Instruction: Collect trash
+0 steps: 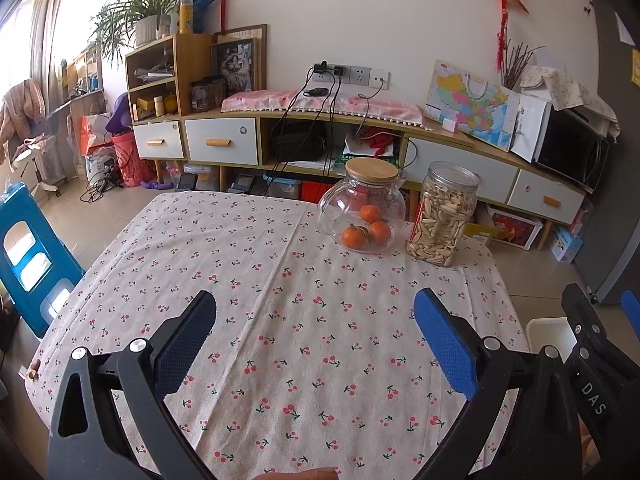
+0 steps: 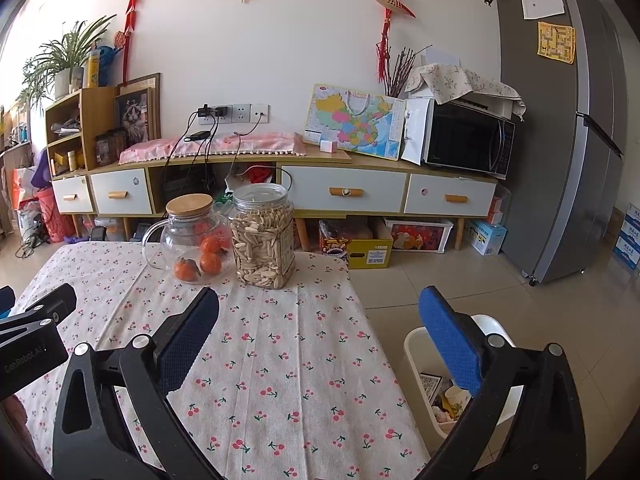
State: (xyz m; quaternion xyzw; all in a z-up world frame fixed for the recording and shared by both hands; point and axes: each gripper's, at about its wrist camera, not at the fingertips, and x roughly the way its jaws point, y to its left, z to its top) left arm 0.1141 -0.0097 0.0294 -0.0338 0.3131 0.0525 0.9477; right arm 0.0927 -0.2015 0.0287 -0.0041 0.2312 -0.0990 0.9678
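Both claws are hovering wide apart and gripping nothing over the bench (image 1: 280,280), which is wearing a cherry-print cloth. Looking along the left claw (image 1: 316,308), I am seeing its blue pads spread over bare cloth, with the right claw's black frame (image 1: 592,344) poking in at the right edge and only the white rim of a bin (image 1: 548,328) showing beside the bench. Looking along the right claw (image 2: 320,304), the same bin (image 2: 416,356) is sitting on the floor just off the bench's right edge, and this view alone is showing the trash (image 2: 444,400) lying inside it: a paper cup and crumpled scraps. At the far side of the bench a glass jug (image 2: 188,240) holding small oranges is standing just beside a jar of seeds (image 2: 264,240).
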